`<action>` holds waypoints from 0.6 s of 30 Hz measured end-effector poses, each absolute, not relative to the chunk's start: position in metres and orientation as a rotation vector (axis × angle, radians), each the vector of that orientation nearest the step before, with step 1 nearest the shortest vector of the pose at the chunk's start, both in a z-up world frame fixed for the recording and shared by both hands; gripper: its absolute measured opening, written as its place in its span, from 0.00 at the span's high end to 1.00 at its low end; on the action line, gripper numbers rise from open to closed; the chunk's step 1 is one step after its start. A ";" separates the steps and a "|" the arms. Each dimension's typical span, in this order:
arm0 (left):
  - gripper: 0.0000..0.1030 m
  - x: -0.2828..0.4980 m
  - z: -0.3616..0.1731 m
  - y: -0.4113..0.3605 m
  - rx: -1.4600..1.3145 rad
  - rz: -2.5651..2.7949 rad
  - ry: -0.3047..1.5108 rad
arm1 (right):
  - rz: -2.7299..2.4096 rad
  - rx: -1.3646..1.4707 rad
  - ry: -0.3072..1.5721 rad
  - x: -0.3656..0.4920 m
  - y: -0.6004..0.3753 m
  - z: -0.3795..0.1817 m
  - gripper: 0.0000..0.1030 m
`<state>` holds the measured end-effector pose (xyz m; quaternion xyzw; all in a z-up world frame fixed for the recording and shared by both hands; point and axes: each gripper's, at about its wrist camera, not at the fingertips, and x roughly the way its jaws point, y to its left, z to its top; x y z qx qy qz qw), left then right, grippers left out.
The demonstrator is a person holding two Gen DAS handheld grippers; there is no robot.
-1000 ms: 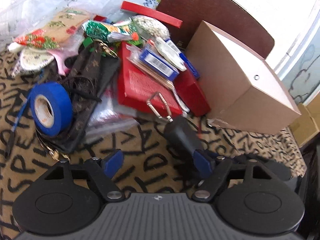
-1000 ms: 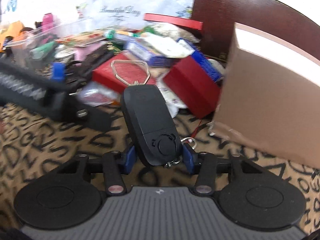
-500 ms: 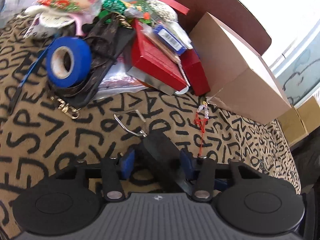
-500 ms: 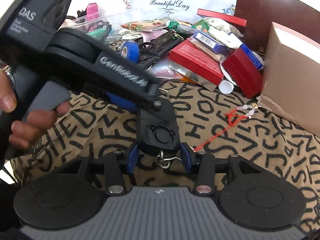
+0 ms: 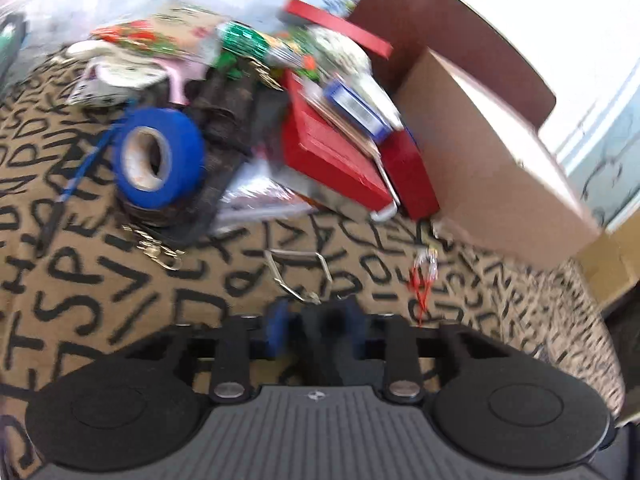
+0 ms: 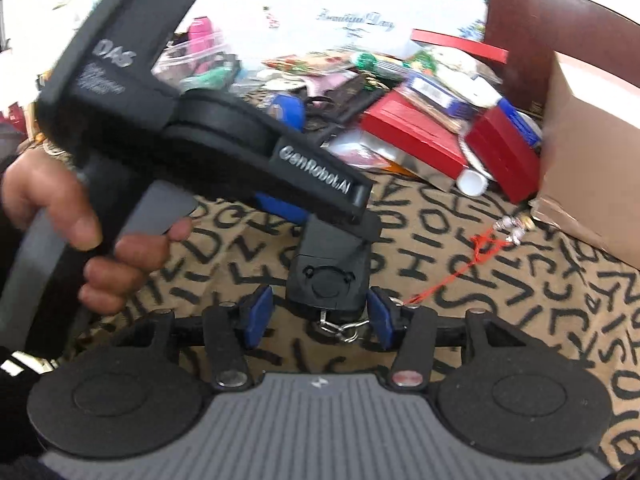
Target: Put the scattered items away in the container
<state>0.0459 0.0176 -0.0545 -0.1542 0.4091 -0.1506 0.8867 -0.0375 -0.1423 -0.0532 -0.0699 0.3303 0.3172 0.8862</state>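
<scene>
Handover is nearly complete. A second ago the right gripper (image 6: 318, 314) alone clamped the black device (image 6: 326, 276) while the left gripper (image 5: 316, 320) was spread wide; half a second ago both were pinching it. Now the left gripper is clenched on the device's far end, its metal ring (image 5: 298, 276) jutting out ahead of the blue pads. The right gripper's pads have eased apart, with a gap showing on one side of the casing, so it reads as released or nearly so. The device hangs just above the letter-printed cloth, well short of the clutter pile and the cardboard box (image 5: 492, 152). For the task, carrying now probably falls to the left side, freeing the right for another stray such as the red string charm (image 6: 480, 248). Which receptacle is the container I cannot tell.
</scene>
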 end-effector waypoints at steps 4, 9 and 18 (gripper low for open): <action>0.95 0.046 -0.053 0.043 -0.315 -0.232 0.860 | 0.643 -0.162 0.689 -0.038 -0.149 -0.051 0.50; 0.70 0.039 -0.054 0.039 -0.335 -0.287 0.910 | 0.506 -0.153 0.684 -0.027 -0.172 -0.045 0.50; 0.46 0.037 -0.059 0.002 -0.251 -0.424 0.937 | 0.390 -0.131 0.760 0.013 -0.177 -0.066 0.68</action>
